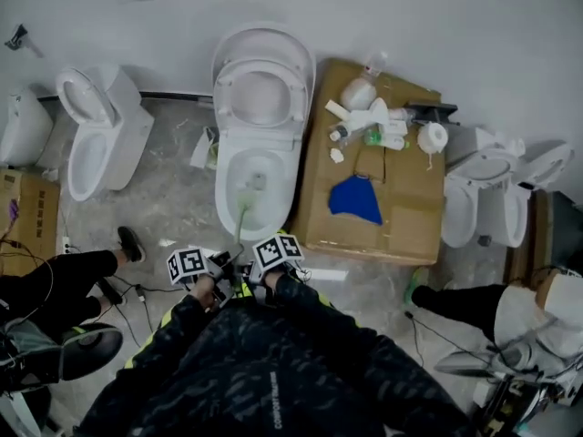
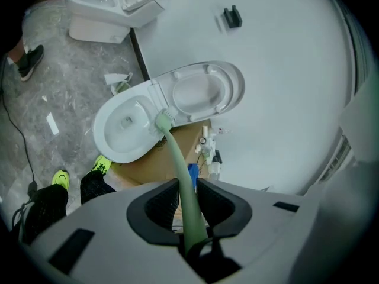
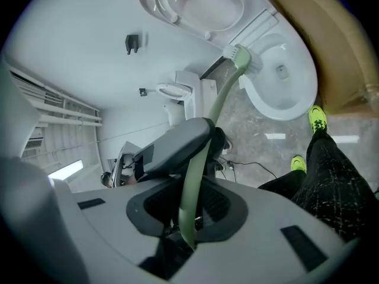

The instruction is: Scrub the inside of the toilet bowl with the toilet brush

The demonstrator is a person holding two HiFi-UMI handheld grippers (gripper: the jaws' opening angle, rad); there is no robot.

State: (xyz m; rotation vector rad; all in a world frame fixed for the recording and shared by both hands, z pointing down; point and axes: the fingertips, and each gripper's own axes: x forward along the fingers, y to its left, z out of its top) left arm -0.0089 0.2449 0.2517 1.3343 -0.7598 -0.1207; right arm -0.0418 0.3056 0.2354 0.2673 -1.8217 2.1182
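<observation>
Down by the person's knees, the left gripper (image 2: 188,205) and the right gripper (image 3: 188,209) are both squeezing the thin green handle of the toilet brush (image 2: 177,164), with their jaws shut tight on it. The brush's head is poking into the white toilet bowl (image 1: 228,176). A cardboard box (image 1: 401,217) is sitting just beside the toilet, holding bottles (image 1: 373,121).
</observation>
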